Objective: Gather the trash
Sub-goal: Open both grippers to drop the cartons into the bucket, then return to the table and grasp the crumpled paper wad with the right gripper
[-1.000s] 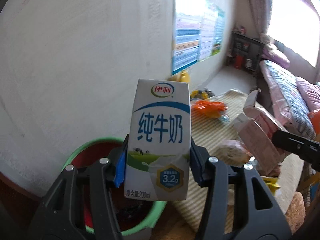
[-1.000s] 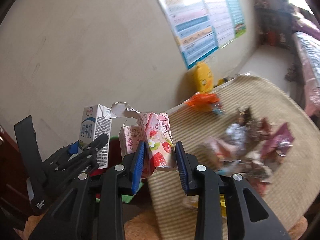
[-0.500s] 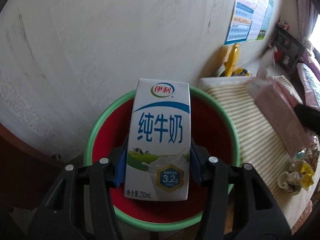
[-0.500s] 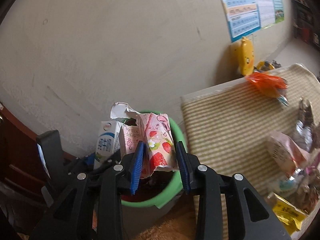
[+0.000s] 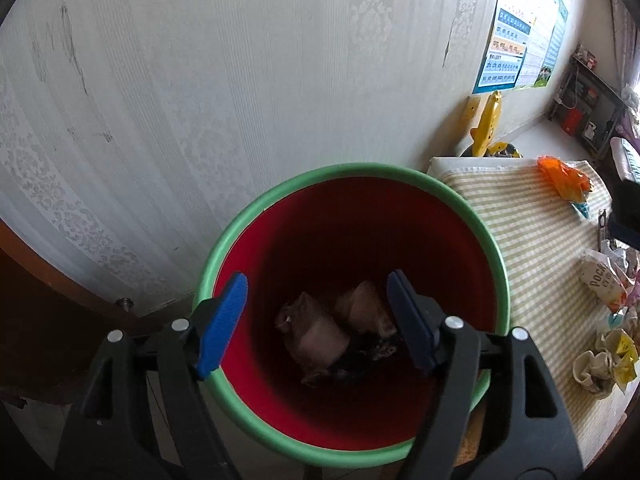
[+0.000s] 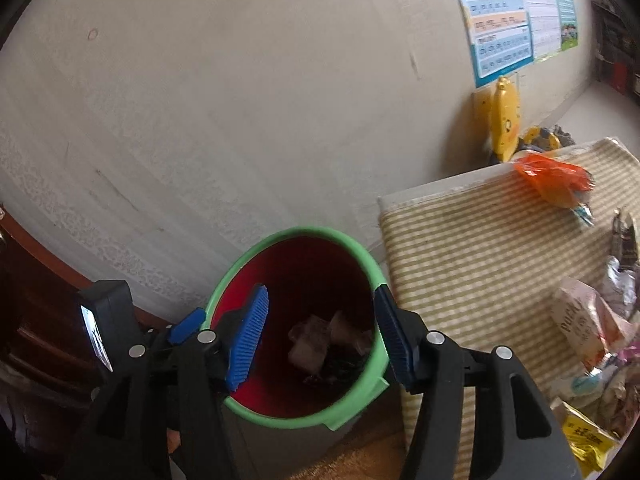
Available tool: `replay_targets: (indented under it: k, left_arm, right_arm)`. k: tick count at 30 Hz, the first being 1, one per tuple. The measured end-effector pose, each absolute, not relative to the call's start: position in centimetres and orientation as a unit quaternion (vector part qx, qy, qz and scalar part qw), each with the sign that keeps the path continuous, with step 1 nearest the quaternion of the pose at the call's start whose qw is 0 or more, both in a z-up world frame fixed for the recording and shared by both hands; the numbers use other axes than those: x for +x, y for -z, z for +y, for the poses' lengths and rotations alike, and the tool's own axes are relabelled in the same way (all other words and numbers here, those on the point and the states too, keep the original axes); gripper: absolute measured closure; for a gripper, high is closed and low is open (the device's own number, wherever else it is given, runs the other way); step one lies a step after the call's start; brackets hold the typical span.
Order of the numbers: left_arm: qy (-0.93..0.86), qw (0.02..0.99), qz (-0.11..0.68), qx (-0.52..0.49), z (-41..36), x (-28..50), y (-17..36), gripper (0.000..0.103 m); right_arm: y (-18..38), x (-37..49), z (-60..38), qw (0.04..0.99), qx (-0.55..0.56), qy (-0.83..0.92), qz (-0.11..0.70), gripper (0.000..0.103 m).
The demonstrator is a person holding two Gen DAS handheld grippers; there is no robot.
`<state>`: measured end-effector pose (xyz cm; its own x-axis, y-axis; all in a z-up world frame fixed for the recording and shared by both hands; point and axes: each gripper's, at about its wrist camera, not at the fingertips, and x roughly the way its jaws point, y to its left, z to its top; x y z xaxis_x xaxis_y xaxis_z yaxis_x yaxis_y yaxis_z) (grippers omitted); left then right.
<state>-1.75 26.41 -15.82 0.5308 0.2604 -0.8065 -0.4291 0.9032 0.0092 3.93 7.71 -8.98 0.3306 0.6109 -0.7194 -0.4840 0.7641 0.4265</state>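
Note:
A red bin with a green rim (image 5: pixel 472 216) stands by the wall; it also shows in the right wrist view (image 6: pixel 360 252). Two cartons (image 5: pixel 320 332) lie at its bottom, also seen in the right wrist view (image 6: pixel 312 340). My left gripper (image 5: pixel 316 320) is open and empty right above the bin. My right gripper (image 6: pixel 320 336) is open and empty above the bin too; the left gripper (image 6: pixel 180 328) shows beside it. More trash lies on the striped cloth (image 6: pixel 480 240): an orange wrapper (image 6: pixel 552 180), a Pocky box (image 6: pixel 580 328) and several crumpled wrappers (image 5: pixel 604 352).
A yellow toy (image 6: pixel 506 116) leans on the wall behind the table. Posters (image 6: pixel 520 12) hang on the wall. Dark wooden furniture (image 6: pixel 32 320) stands left of the bin. The wall is close behind the bin.
Both grippers have opened over the bin. The milk carton and the pink strawberry carton have dropped out of them into the bin.

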Motion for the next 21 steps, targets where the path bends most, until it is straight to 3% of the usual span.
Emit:
replay_targets:
  k: [10, 21]
  left_arm:
    - [-0.167, 0.884, 0.430, -0.075, 23.3, -1.3, 14.0, 0.033]
    - [-0.059, 0.901, 0.429, -0.014, 14.0, 0.1, 12.6, 0.033]
  right_arm:
    - [8.2, 2.5, -3.1, 0.860, 0.049, -0.238, 0.448, 0.049]
    - [11.1, 2.4, -17.7, 0.876, 0.096, -0.081, 0.466, 0.048]
